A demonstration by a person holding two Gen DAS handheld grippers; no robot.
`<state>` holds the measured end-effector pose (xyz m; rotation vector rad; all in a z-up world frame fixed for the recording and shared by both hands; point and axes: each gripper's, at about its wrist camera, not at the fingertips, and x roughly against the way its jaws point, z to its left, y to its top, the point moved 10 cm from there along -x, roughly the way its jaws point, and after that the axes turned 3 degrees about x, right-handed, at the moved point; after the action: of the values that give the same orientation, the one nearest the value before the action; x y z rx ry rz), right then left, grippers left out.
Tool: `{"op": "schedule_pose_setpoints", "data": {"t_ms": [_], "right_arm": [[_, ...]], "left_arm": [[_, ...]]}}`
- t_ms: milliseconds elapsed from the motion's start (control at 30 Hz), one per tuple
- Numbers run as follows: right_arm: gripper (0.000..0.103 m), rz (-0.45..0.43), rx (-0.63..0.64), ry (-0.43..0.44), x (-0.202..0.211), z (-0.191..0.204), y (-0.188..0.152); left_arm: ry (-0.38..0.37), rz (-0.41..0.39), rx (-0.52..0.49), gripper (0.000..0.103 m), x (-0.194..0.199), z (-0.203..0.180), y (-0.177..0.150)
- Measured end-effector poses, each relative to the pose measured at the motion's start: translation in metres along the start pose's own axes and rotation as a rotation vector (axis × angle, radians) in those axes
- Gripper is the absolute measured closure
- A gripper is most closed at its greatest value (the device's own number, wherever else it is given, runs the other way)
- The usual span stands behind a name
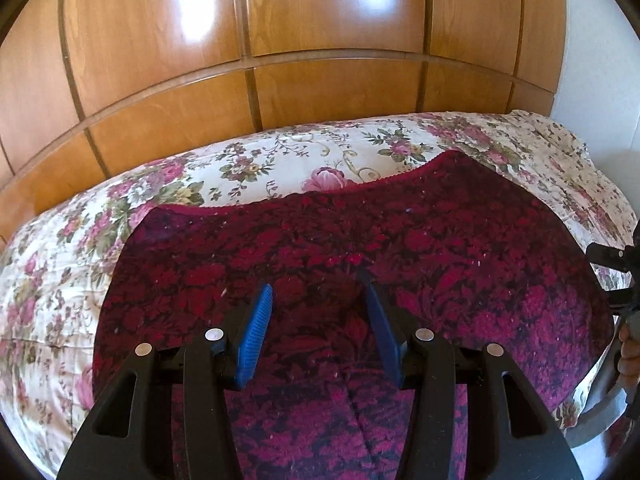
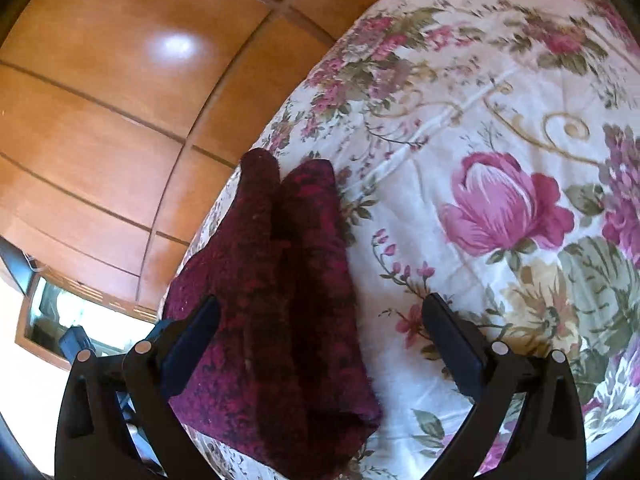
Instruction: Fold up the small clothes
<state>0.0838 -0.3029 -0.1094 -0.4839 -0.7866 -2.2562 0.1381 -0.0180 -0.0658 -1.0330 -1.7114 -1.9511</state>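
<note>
A dark red and black patterned knit garment (image 1: 360, 256) lies spread on the floral bedspread (image 1: 280, 156). My left gripper (image 1: 316, 296) is open just above the garment's near middle, blue pads (image 1: 256, 332) apart, holding nothing. In the right wrist view the same garment (image 2: 280, 288) shows as a bunched edge on the bedspread (image 2: 500, 140). My right gripper (image 2: 320, 308) is open, with the cloth's edge lying between its spread fingers (image 2: 452, 332). Whether the fingers touch the cloth I cannot tell.
A glossy wooden wardrobe (image 1: 320, 40) stands close behind the bed. The right gripper's black frame and the person's hand (image 1: 628, 344) show at the right edge of the left wrist view. A window (image 2: 60, 320) is at lower left in the right wrist view.
</note>
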Motion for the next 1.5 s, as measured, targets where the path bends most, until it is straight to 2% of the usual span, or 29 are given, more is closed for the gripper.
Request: {"op": "schedule_pose_setpoints", "data": {"t_ms": [133,200,267,367,500,700,733,833,900,967,1000,1133,1333,1400,1500], "right_arm": [[0.002,0.001,0.012,0.012,-0.002,0.001,0.0],[0.002,0.004,0.019,0.011,-0.004,0.001,0.001],[0.002,-0.007,0.023,-0.012,-0.002,0.0,0.004],[0.002,-0.072,0.046,-0.077,0.012,0.001,0.02],[0.002,-0.107,0.147,-0.099,0.019,0.031,0.033],[0.002,0.02,0.381,-0.107,-0.029,0.098,0.013],[0.002,0.048,0.412,-0.132,-0.042,0.103,0.01],[0.002,0.099,0.487,-0.283,-0.074,0.104,0.015],[0.002,0.155,0.492,-0.365,-0.096,0.093,0.02],[0.002,0.202,0.475,-0.408,-0.112,0.073,0.023],[0.002,0.225,0.438,-0.386,-0.121,0.063,0.025],[0.002,0.209,0.392,-0.329,-0.12,0.057,0.033],[0.002,0.154,0.382,-0.255,-0.087,0.067,0.037],[0.002,0.127,0.352,-0.24,-0.075,0.066,0.041],[0.002,0.131,0.296,-0.201,-0.06,0.053,0.037]], "left_arm": [[0.037,-0.004,0.012,0.055,0.008,0.011,-0.006],[0.062,-0.008,0.029,0.044,0.013,0.02,-0.007],[0.07,-0.018,0.051,0.044,0.018,0.027,-0.007],[0.101,-0.028,0.065,0.044,0.022,0.04,-0.008],[0.118,-0.029,0.09,0.044,0.022,0.054,-0.012],[0.126,-0.028,0.122,0.044,0.022,0.069,-0.017],[0.128,-0.029,0.125,0.044,0.021,0.071,-0.017],[0.139,-0.022,0.127,0.044,0.018,0.078,-0.017],[0.146,-0.004,0.132,0.044,0.01,0.084,-0.019],[0.148,0.012,0.141,0.044,0.002,0.089,-0.021],[0.142,0.016,0.152,0.044,-0.001,0.091,-0.022],[0.129,0.019,0.184,0.044,-0.005,0.095,-0.022],[0.133,-0.002,0.196,0.044,0.004,0.095,-0.017],[0.136,-0.013,0.203,0.044,0.01,0.096,-0.015],[0.127,-0.022,0.217,0.044,0.016,0.096,-0.015]]}}
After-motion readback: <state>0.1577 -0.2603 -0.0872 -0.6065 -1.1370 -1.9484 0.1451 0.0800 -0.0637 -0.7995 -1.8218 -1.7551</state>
